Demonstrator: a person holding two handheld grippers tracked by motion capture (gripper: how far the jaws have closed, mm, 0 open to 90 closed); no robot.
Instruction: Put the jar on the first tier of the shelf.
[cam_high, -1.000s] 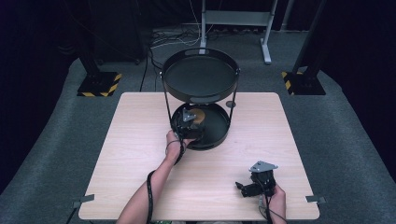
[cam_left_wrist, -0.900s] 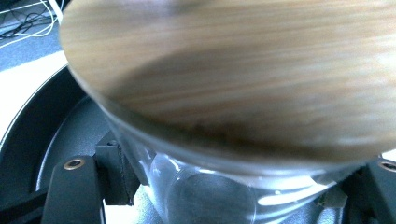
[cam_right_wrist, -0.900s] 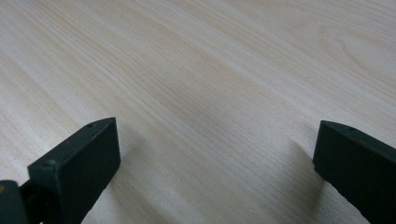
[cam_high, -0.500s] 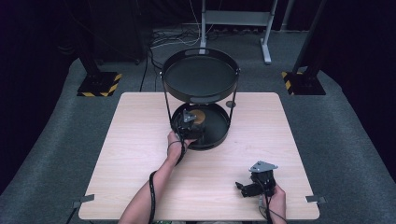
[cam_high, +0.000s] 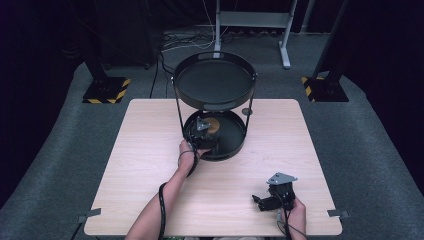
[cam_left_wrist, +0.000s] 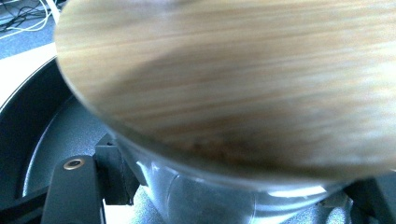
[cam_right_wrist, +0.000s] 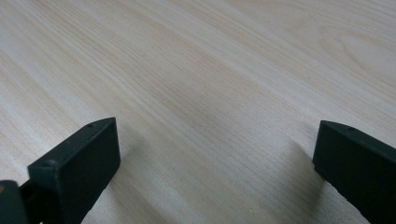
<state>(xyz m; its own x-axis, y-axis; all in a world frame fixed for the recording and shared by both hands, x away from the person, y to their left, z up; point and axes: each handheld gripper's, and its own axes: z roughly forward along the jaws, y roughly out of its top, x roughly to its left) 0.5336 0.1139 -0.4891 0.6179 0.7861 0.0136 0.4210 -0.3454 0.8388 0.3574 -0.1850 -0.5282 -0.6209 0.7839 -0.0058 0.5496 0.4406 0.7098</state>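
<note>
A glass jar (cam_left_wrist: 210, 196) with a round wooden lid (cam_left_wrist: 243, 79) stood in the lower tier (cam_high: 232, 142) of a black two-tier round tray stand (cam_high: 215, 80). The stand sat at the far middle of the pale wooden table (cam_high: 150, 165).

Spread fingers (cam_right_wrist: 74, 172) over table (cam_right_wrist: 210, 84)

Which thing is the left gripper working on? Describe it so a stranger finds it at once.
Start at the black two-tier stand at the far middle of the wooden table. Look into its lower tray, where the left gripper reaches in. There sits a glass jar with a round wooden lid, the one brown thing among black metal.
</note>
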